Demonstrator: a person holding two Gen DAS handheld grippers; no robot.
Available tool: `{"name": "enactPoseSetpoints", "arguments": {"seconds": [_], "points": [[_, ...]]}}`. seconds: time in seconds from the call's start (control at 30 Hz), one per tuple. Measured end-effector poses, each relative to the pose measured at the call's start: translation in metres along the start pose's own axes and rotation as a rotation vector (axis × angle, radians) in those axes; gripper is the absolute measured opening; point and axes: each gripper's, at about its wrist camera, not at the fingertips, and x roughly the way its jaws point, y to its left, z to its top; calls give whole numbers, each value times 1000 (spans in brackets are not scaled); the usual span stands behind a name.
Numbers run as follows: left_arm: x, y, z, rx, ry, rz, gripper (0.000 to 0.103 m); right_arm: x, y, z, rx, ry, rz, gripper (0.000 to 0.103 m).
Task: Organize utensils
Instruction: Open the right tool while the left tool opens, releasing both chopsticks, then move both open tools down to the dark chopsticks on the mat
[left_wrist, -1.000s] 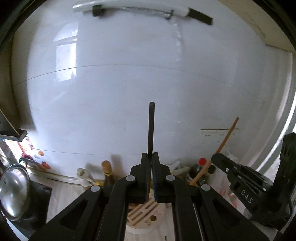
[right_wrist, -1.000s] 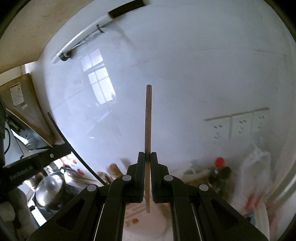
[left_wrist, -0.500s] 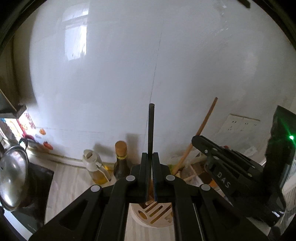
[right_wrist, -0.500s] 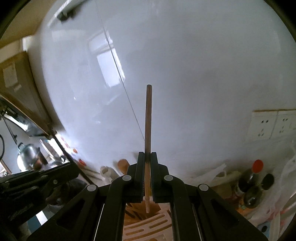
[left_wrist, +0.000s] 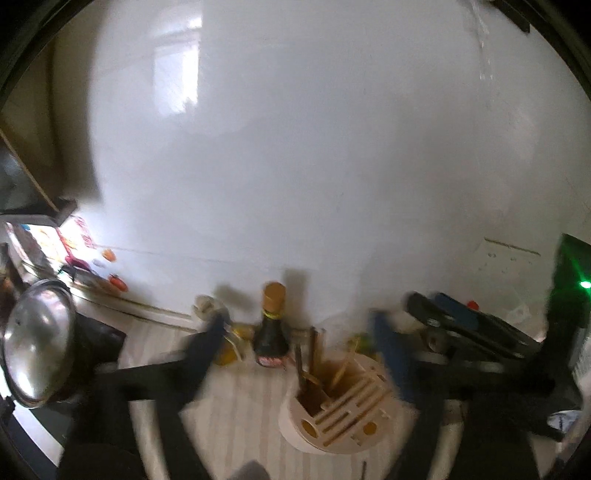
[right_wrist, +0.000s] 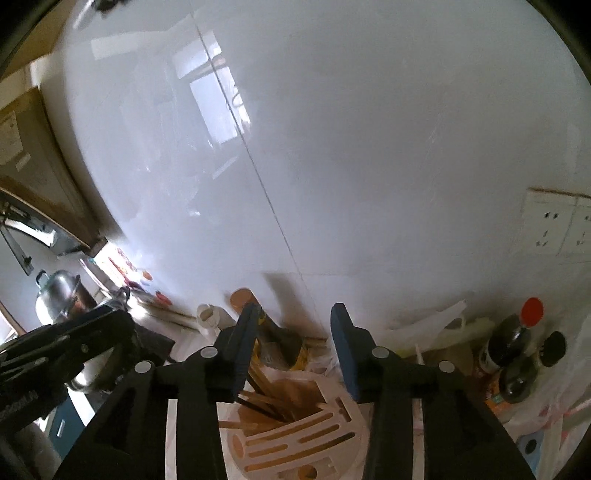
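Note:
A round beige utensil holder with a slotted top stands on the counter by the white wall. A dark chopstick and a wooden chopstick stand in its open compartment. My left gripper hovers just above the holder, blurred, its jaws opening wide with nothing pressed between them. In the right wrist view the holder sits under my right gripper, whose jaws are opening too. Several chopsticks lean inside the holder below its fingers, free of the pads.
A dark sauce bottle and an oil bottle stand behind the holder. A steel pot lid sits at the left. More bottles and plastic bags crowd the right, under wall sockets.
Both grippers came down over the holder. Each was shut on an upright chopstick; now both jaws stand apart and the chopsticks rest in the holder.

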Motion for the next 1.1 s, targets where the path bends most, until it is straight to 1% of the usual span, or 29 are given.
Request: {"name": "enactPoseSetpoints", "arguments": {"seconds": [0.07, 0.1, 0.13, 0.23, 0.3, 0.4, 0.47, 0.5, 0.6, 0.63, 0.7, 0.73, 0.83, 0.9, 0.97, 1.03, 1.1], "points": [[-5, 3, -2, 4, -15, 14, 92, -14, -4, 0, 17, -10, -10, 51], [-6, 4, -6, 2, -11, 20, 95, -22, -7, -1, 27, -18, -25, 59], [-6, 6, -10, 1, -8, 22, 103, -31, -10, -5, 33, -27, -48, 66], [-6, 9, -28, 9, -8, 56, 103, -54, -24, -19, 62, -44, -117, 77], [-4, 10, -44, 14, 10, 74, 103, -63, -35, -33, 90, -32, -153, 79], [1, 12, -72, 16, 39, 74, 103, -77, -54, -64, 137, -5, -210, 79], [9, 9, -96, 26, 89, 64, 103, -83, -67, -92, 160, 38, -252, 79], [17, 6, -112, 40, 130, 65, 103, -84, -72, -102, 172, 57, -268, 79], [41, -3, -152, 79, 229, 66, 103, -82, -89, -149, 212, 146, -305, 79], [50, -7, -168, 95, 268, 70, 103, -80, -95, -168, 222, 184, -323, 79], [68, -19, -202, 141, 347, 77, 103, -75, -105, -194, 240, 245, -339, 79], [74, -23, -214, 155, 382, 76, 103, -69, -112, -212, 257, 289, -353, 79], [94, -37, -253, 190, 485, 59, 103, -52, -129, -253, 299, 396, -369, 79], [104, -46, -273, 217, 538, 51, 103, -42, -136, -278, 333, 456, -370, 79], [112, -52, -291, 239, 578, 55, 103, -36, -144, -300, 367, 504, -367, 76], [119, -55, -305, 255, 610, 58, 103, -27, -146, -320, 390, 553, -358, 68], [125, -55, -313, 263, 631, 65, 103, -17, -147, -333, 402, 589, -351, 64]]}}
